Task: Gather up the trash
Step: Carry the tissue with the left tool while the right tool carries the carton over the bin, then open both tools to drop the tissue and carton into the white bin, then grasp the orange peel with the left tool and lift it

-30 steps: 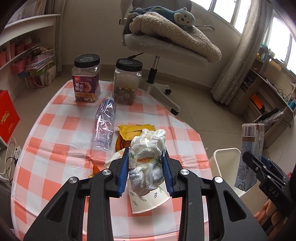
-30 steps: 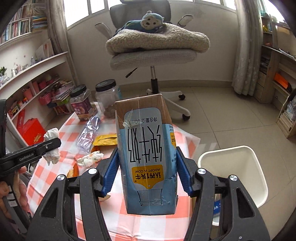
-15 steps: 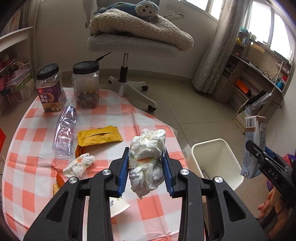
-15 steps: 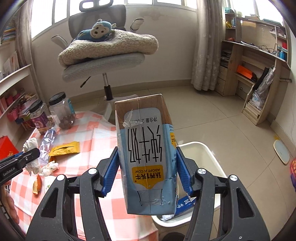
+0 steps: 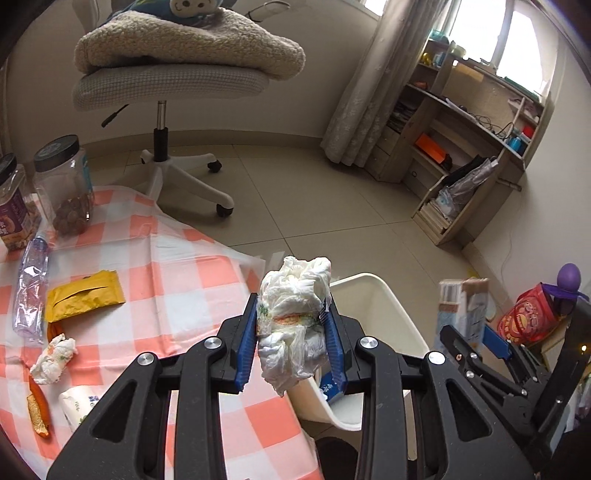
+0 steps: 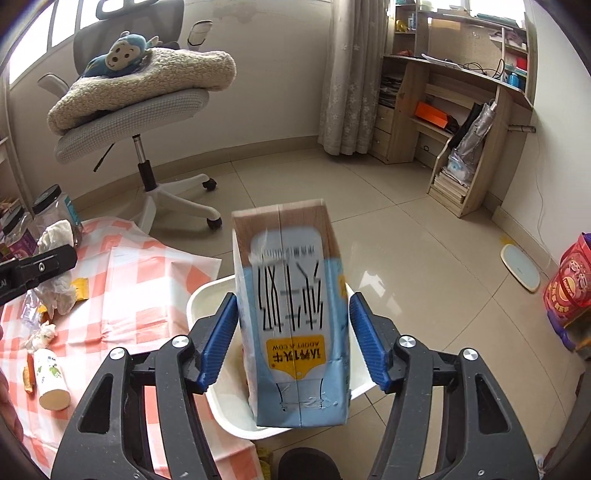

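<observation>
Daylight is pouring in through the windows (image 5: pixel 524 33) at about one o'clock in my left view, blowing them out to white. The floor (image 6: pixel 424 258) is catching a soft sheen, and the chair (image 6: pixel 147 122) is casting a faint shadow. Both fisheyes are bending the room hard and darkening at the corners. The carton (image 6: pixel 291 314) is smearing with motion blur; the tissue wad (image 5: pixel 291 317) is staying crisp.

Orange-and-white checked cloth (image 5: pixel 177 295) on the tabletop; a white bin (image 5: pixel 391 317); a pale blue carton (image 6: pixel 295 332) with a yellow label; blue pads (image 6: pixel 218 339); a yellow packet (image 5: pixel 83 295).
</observation>
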The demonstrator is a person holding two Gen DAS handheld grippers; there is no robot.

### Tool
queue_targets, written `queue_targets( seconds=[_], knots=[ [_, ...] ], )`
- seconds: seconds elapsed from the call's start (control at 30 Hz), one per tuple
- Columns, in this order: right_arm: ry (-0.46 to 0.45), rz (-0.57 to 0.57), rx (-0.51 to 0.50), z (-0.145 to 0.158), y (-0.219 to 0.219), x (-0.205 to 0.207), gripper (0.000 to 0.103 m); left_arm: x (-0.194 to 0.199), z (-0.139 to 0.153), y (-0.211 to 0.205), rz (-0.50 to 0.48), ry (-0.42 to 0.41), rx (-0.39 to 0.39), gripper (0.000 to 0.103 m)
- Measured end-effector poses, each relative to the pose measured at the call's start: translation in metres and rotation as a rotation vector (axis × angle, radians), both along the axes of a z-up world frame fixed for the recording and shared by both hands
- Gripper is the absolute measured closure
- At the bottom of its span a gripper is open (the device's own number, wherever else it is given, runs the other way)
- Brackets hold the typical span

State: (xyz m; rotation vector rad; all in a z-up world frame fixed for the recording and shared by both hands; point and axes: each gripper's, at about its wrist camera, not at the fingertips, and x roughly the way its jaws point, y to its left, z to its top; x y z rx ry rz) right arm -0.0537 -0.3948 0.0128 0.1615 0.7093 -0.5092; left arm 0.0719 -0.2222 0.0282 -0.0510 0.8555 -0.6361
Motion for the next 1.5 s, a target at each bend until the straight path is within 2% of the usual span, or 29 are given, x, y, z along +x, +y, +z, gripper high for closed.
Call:
queue_targets(
  seconds=[0.03,0.13,0.33,0.4,0.43,0.47,0.57,0.7,0.83,1.1,1.27,1.5],
  knots=[
    [0.000,-0.012,-0.010,-0.001,-0.002,-0.002,0.030,0.000,0.000,-0.010,-0.017,0.010,-0.006,0.070],
    [-0.005,-0.038,-0.036,-0.002,-0.006,-0.009,0.021,0.001,-0.002,-0.035,-0.057,0.034,-0.015,0.069],
    [-0.004,-0.057,0.001,-0.008,-0.014,-0.023,0.015,0.007,-0.008,-0.067,-0.105,0.094,-0.028,0.069],
    [-0.001,-0.056,0.006,-0.010,-0.015,-0.025,0.015,0.012,-0.011,-0.076,-0.114,0.133,-0.044,0.063],
    [0.000,-0.054,0.008,-0.010,-0.014,-0.025,0.015,0.015,-0.011,-0.079,-0.115,0.155,-0.053,0.050],
    [-0.001,-0.053,0.009,-0.010,-0.014,-0.026,0.015,0.017,-0.012,-0.081,-0.110,0.171,-0.063,0.045],
    [-0.008,-0.051,0.005,-0.008,-0.012,-0.026,0.014,0.020,-0.010,-0.081,-0.105,0.196,-0.089,0.044],
    [-0.018,-0.041,0.001,-0.005,-0.010,-0.025,0.013,0.019,-0.008,-0.069,-0.087,0.195,-0.094,0.044],
    [-0.024,-0.026,0.008,-0.004,-0.004,-0.023,0.012,0.016,-0.011,-0.046,-0.045,0.172,-0.063,0.044],
    [-0.053,0.034,0.002,0.005,0.028,-0.010,0.007,0.003,-0.015,0.017,0.081,0.045,0.058,0.044],
    [-0.057,0.087,-0.003,0.008,0.054,0.002,0.007,-0.004,-0.011,0.052,0.132,-0.024,0.129,0.038],
    [-0.034,0.162,0.001,0.007,0.090,0.021,0.007,0.000,-0.018,0.100,0.205,-0.022,0.204,0.034]
  ],
)
